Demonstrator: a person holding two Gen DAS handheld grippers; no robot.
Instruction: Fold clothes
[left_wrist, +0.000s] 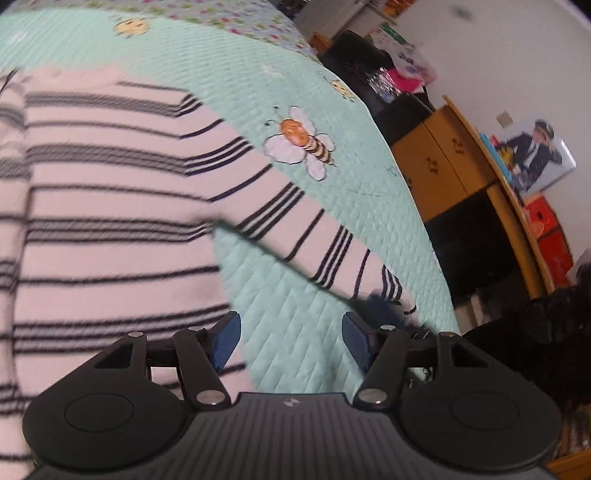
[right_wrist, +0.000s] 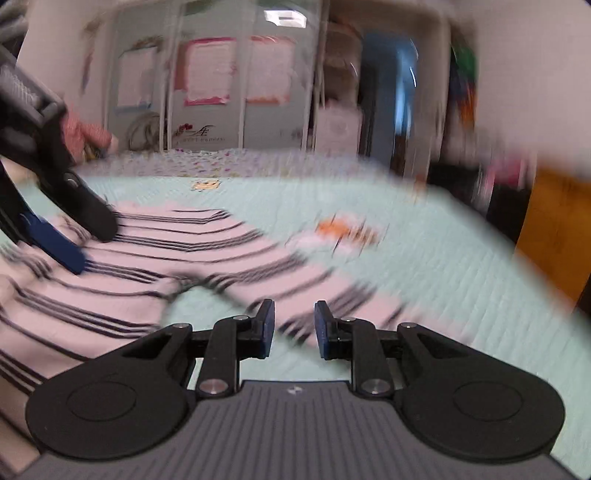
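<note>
Striped sweater, pink-white with dark stripe bands, lies flat on the mint quilted bedspread of the bed. Body fills the left of the left wrist view; one sleeve runs out from the body down toward lower right, cuff end near the bed's edge. Sleeve's long axis is diagonal in that view, shoulder upper left, cuff lower right, with a wedge of bare bedspread between sleeve and body.

Left gripper sits over that wedge, jaws spread, nothing between the pads. Cuff is just ahead and to its right; body hem is just to its left.

Right gripper has jaws narrowed but apart, a clear gap, no cloth pinched. In its blurred view the sleeve lies just ahead of the fingertips, crossing from left to right; the left gripper shows at the far left over the body.

Judgement: sleeve is the next part to fold in; the right gripper looks nearer the cuff end, the left nearer the body.
</note>
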